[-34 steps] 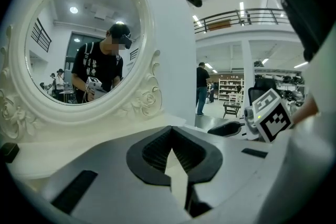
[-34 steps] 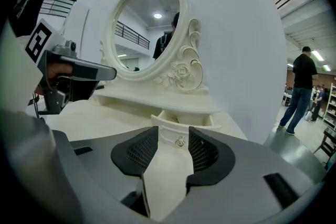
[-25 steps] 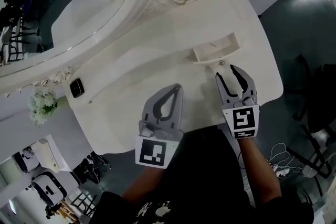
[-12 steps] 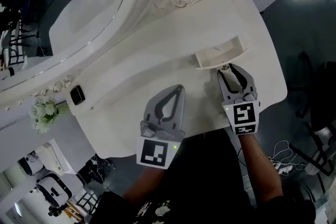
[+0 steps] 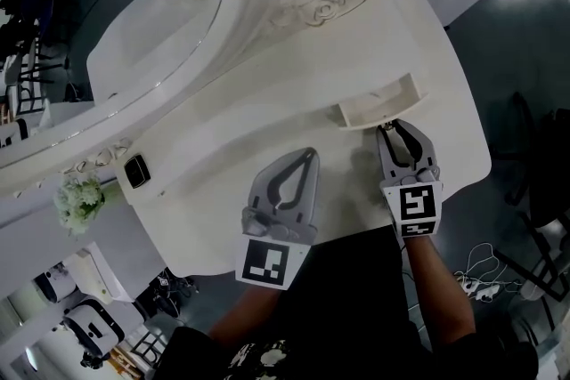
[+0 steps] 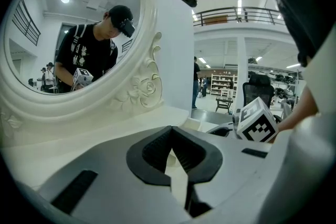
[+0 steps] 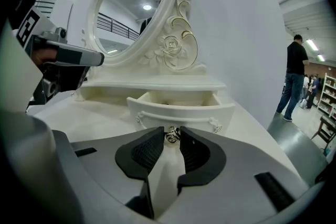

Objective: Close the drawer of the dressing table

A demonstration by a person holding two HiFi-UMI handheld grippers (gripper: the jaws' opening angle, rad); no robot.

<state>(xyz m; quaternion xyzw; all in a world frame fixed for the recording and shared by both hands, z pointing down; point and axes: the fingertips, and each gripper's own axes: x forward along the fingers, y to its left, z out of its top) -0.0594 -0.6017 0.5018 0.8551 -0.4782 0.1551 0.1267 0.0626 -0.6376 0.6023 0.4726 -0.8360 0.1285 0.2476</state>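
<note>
- My right gripper (image 7: pixel 172 138) is at the front of the small drawer (image 7: pixel 181 107). The drawer stands pulled out of the low shelf unit under the oval mirror (image 7: pixel 131 8), on the right part of the dressing table top (image 5: pixel 223 173).
- My right fingers are closing now. The drawer's little metal knob (image 7: pixel 171 135) sits right between the tips. As far as I can tell the pads are almost on it but not yet squeezing.
- My left gripper (image 5: pixel 308 154) hangs over the middle of the table top, well apart from the drawer. Its fingers are together with nothing between them, so it has no part in this step.
- I judge this to be the step of taking hold of the knob, with the push itself not begun. The drawer is plainly open, and its inside shows from above.
- Next I need to let the pads settle on the knob, then push straight toward the mirror along the drawer's own line.
- The push should stay level and square, so the drawer does not twist and jam in its slot, and should end when its front sits flush with the shelf unit.
</note>
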